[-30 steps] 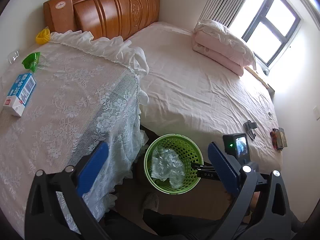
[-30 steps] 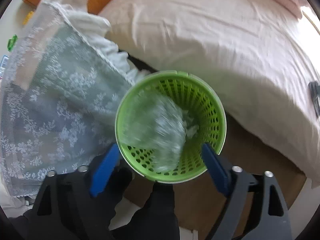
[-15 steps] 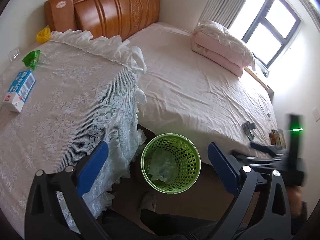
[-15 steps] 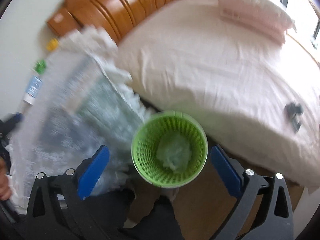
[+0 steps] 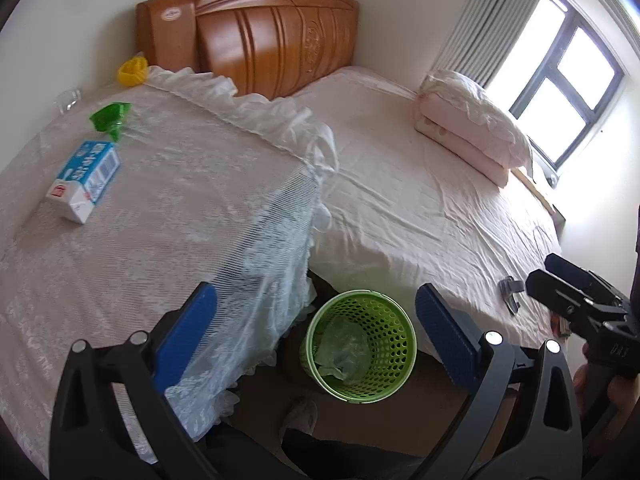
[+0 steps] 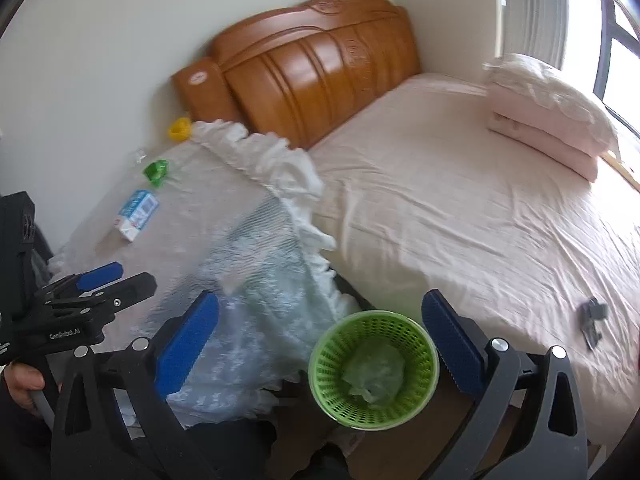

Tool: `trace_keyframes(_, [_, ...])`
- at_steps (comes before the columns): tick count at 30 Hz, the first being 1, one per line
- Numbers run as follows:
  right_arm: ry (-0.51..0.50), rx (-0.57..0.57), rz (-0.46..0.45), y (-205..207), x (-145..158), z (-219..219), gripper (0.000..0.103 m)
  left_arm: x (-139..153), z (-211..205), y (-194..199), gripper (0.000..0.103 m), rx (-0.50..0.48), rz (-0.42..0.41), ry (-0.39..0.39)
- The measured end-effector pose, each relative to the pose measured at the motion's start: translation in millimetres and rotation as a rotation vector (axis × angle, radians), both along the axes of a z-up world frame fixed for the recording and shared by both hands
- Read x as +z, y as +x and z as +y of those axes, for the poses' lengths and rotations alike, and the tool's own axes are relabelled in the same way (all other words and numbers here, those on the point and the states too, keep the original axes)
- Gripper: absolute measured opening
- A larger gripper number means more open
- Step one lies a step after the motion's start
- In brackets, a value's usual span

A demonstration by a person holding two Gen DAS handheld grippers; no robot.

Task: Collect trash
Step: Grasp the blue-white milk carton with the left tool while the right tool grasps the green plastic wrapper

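A green perforated basket stands on the floor between the lace-covered table and the bed. Crumpled clear plastic lies inside it. A blue-and-white milk carton, a green wrapper and a yellow scrap lie on the table. My left gripper hangs open and empty over the table's edge. My right gripper is wide open and empty, high above the basket.
The bed with a pink sheet fills the right, with folded pink bedding near the window. A small dark clip lies on the sheet. A wooden headboard stands at the back. A person's foot is beside the basket.
The right gripper has risen well away from the basket and tipped up toward the bed. The plastic has settled lower in the basket. The left gripper rose slightly.
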State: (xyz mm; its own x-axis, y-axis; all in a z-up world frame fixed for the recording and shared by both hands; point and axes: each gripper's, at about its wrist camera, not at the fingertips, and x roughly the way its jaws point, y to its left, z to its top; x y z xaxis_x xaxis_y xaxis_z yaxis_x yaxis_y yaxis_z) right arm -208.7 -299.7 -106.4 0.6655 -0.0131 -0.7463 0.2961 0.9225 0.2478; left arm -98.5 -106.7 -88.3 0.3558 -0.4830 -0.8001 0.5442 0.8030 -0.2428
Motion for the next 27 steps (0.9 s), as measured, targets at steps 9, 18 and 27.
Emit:
trace_keyframes(9, [0.024, 0.070, 0.010, 38, -1, 30, 0.101, 3, 29, 18, 0.095, 0.040, -0.014, 0.039])
trace_keyframes(18, [0.046, 0.080, 0.026, 68, -5, 54, 0.101, -3, 62, 53, 0.095, 0.070, -0.032, 0.080])
trace_keyframes(27, [0.077, 0.057, 0.073, 101, -15, 85, 0.101, -43, 112, 178, 0.095, 0.127, -0.103, 0.330])
